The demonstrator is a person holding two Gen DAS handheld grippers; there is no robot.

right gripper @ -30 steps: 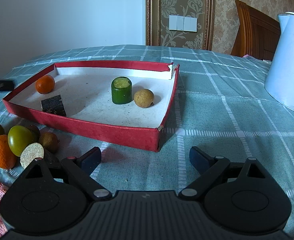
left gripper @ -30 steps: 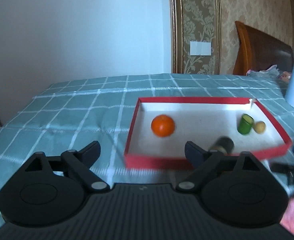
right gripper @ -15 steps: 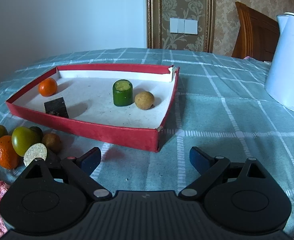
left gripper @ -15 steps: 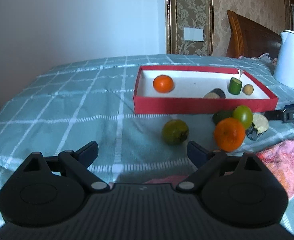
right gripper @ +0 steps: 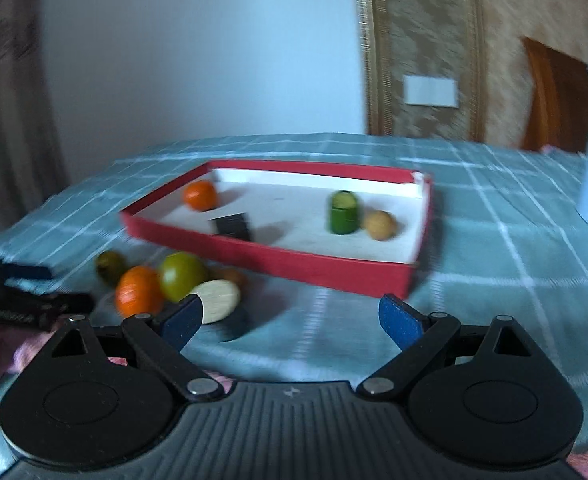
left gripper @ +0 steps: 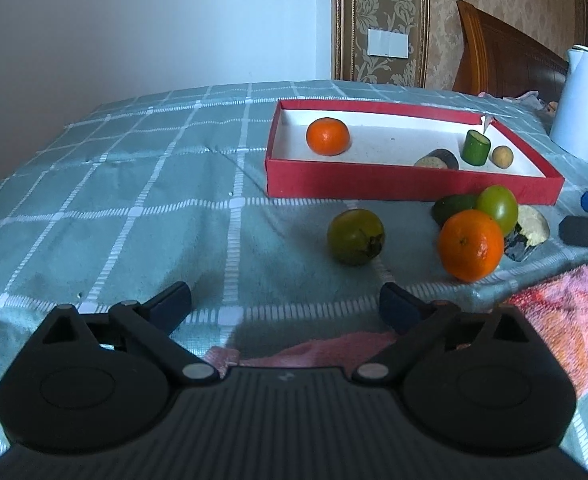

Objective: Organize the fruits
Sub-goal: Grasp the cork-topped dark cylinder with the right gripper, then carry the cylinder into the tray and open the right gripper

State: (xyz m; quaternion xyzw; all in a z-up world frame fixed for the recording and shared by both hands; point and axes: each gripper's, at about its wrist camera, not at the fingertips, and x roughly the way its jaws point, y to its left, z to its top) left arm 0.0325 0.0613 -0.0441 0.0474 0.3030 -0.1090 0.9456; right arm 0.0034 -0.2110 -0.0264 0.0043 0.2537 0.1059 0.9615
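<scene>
Clearly our left gripper (left gripper: 286,300) is opening, empty; the green fruit (left gripper: 355,236) could roll toward the tablecloth (left gripper: 134,184) edge if nudged.

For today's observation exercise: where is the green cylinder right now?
In both wrist views the green cylinder stands upright inside the red tray, toward its far right corner, just left of the small tan fruit.

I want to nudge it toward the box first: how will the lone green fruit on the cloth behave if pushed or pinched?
The green fruit looks round, so a push would probably make it roll, though the soft cloth may slow it. Its skin looks smooth and glossy, so it might slip between pads. It lies with its stem sideways, which could make any roll wobble.
</scene>
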